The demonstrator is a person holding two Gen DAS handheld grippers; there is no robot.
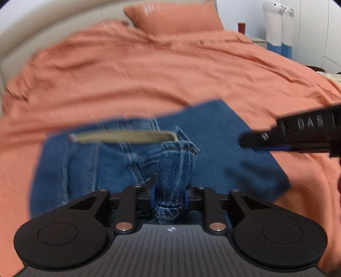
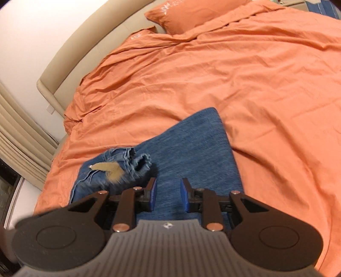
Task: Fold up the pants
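Blue denim pants point(image 1: 215, 136) lie partly folded on the orange bed cover point(image 1: 149, 72). A tan belt strap point(image 1: 125, 136) hangs across the waist part. My left gripper point(image 1: 169, 197) is shut on a bunched fold of the pants point(image 1: 175, 168) and holds it up. My right gripper point(image 2: 168, 197) is open and empty just above the flat denim panel point(image 2: 191, 144); it also shows in the left wrist view point(image 1: 298, 133) at the right. In the right wrist view the crumpled waist point(image 2: 127, 159) and tan strap point(image 2: 108, 167) lie to the left of my fingers.
An orange pillow point(image 1: 174, 17) and a beige headboard point(image 2: 89, 46) stand at the far end of the bed. Two white and blue llama figures point(image 1: 279, 25) and a nightstand stand at the far right. Beige curtains point(image 2: 19, 132) hang at the left.
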